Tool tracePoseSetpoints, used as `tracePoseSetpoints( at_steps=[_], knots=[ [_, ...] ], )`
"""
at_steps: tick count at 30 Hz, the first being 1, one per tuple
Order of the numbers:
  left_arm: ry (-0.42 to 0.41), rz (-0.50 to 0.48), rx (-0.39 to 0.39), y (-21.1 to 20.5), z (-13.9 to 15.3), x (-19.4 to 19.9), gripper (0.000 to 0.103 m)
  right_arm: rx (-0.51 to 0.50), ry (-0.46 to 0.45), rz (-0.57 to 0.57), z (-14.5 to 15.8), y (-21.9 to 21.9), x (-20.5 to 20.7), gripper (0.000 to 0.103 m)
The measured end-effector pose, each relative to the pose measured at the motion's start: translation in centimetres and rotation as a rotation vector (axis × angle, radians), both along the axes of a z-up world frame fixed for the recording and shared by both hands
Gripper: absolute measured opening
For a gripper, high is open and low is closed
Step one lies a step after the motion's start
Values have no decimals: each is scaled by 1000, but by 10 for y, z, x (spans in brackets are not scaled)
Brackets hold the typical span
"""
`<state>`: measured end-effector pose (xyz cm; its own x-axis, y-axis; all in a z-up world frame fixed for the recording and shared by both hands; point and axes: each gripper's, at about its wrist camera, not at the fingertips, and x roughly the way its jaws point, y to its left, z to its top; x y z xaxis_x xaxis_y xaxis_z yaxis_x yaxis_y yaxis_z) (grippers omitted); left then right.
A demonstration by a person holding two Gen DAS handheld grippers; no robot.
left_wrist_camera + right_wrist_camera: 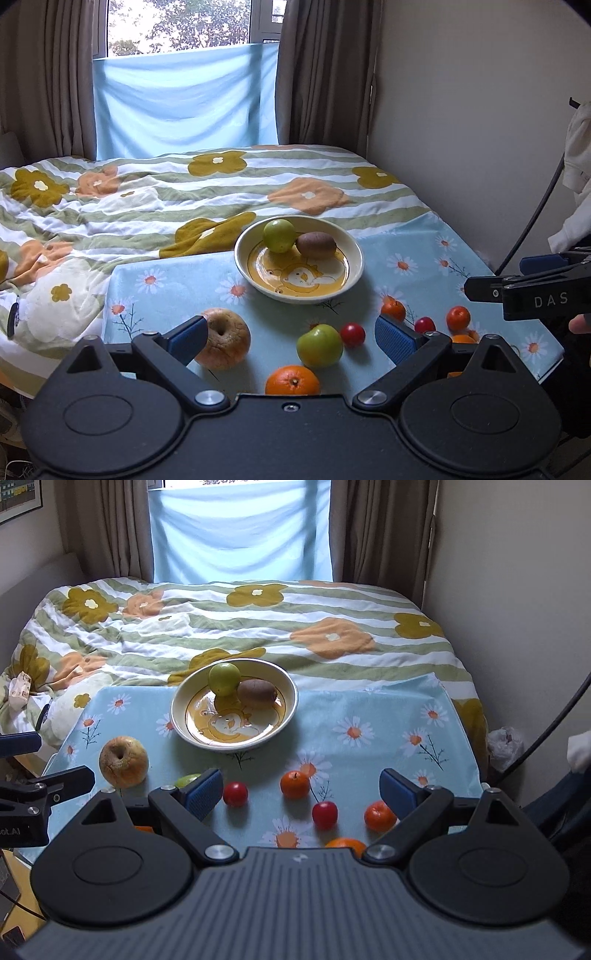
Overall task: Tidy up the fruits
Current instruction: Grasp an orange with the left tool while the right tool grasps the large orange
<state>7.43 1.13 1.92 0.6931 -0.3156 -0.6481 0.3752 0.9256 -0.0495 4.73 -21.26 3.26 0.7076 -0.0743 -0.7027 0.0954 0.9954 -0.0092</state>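
Both jaws apart: left gripper (291,338), right gripper (301,788) lettered "DAS"; bowl (354,254) holds 2 fruits

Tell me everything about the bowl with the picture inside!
The bowl is round, shallow and looks ceramic, with a cream rim and a yellow-orange inside showing a cartoon animal. It sits upright at the far edge of the daisy tablecloth, near the flowered blanket. Inside, at the back, lie a green apple and a brown kiwi, touching each other. No gripper touches it.
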Motion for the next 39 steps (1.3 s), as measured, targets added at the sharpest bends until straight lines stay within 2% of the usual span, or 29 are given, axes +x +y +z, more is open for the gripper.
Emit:
tracePoseSetpoints(
  at_steps=[8,11,13,16,22,28,35,38,39],
  knots=[
    [41,65,33,-15,-30,-21,100,12,34,11,-32,-25,-23,103],
    [53,102,43,-22,-47,-24,100,39,48,34,-51,-38,-28,103],
    [58,126,52,-27,-58,-24,100,23,66,51,-64,-41,-30,103],
    [68,171,66,-32,-74,-23,100,7,93,70,-80,-46,-33,103],
    [64,226,108,-43,-102,-13,100,65,102,112,-109,-60,-32,103],
    [46,268,127,-49,-121,6,98,50,99,122,-128,-65,-22,103],
    [53,269,158,-56,-134,19,84,82,111,136,-142,-68,-14,103],
    [60,267,160,-57,-136,22,73,87,111,139,-144,-68,-13,103],
    [65,266,159,-57,-136,22,65,87,112,140,-144,-68,-13,103]
  ],
)
